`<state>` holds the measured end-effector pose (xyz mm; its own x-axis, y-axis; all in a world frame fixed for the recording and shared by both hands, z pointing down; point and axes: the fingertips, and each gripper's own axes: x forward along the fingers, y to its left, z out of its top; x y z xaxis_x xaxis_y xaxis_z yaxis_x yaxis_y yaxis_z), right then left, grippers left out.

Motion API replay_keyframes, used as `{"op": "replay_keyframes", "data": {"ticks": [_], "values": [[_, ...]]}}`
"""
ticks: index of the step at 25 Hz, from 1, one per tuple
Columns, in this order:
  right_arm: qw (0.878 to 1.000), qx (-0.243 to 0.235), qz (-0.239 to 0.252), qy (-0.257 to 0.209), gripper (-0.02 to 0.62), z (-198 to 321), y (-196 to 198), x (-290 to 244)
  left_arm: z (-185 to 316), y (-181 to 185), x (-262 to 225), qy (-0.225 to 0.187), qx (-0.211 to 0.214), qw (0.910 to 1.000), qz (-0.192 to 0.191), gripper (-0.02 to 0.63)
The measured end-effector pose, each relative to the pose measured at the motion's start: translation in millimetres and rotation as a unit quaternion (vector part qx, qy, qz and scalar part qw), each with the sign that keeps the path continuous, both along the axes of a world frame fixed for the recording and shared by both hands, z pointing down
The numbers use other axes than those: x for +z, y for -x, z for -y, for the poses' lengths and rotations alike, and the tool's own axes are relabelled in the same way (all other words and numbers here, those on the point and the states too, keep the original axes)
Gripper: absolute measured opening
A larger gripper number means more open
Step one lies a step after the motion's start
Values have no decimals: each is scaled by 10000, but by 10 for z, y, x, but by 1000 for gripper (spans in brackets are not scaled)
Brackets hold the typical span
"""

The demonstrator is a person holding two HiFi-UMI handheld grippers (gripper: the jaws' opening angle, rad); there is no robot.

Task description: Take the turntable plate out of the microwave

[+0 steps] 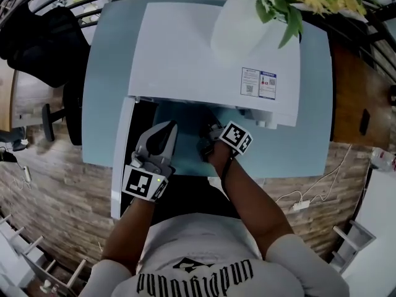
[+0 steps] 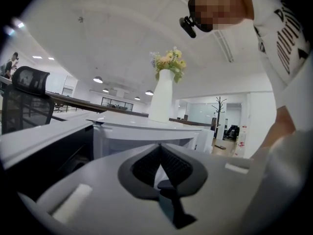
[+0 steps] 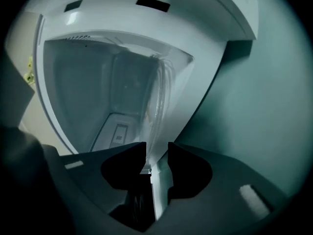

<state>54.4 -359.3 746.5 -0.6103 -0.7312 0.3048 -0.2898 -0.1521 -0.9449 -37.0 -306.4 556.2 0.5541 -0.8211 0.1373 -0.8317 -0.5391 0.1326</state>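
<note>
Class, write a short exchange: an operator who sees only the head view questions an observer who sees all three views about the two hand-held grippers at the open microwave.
Operator: In the head view the right hand-held gripper is at the mouth of the microwave, but I can't make out its jaws. How do they stand?
Observer: The right gripper view shows them apart, with the rim of the glass plate running edge-on into the gap.
Operator: And the left hand-held gripper, just outside the opening?
Observer: The left gripper view shows its jaws together, with nothing between them.
</note>
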Motion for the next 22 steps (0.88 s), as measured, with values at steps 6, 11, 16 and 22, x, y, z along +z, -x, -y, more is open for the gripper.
{"op": "replay_keyframes", "data": {"ticks": [6,11,16,22], "values": [[9974,507,401,312,140,87,-23,102,57,56,137,198,-125,9997,5,51],[9983,432,388,45,85,57,-36,22,74,64,222,406,-208,9988,-151,51],[9980,467,410,-67,41,10,-58,-23,46,85,318,681,-369,9959,-465,51],[9983,398,430,-66,35,-131,-101,-35,-54,33,494,1041,-473,9893,-907,51]]}}
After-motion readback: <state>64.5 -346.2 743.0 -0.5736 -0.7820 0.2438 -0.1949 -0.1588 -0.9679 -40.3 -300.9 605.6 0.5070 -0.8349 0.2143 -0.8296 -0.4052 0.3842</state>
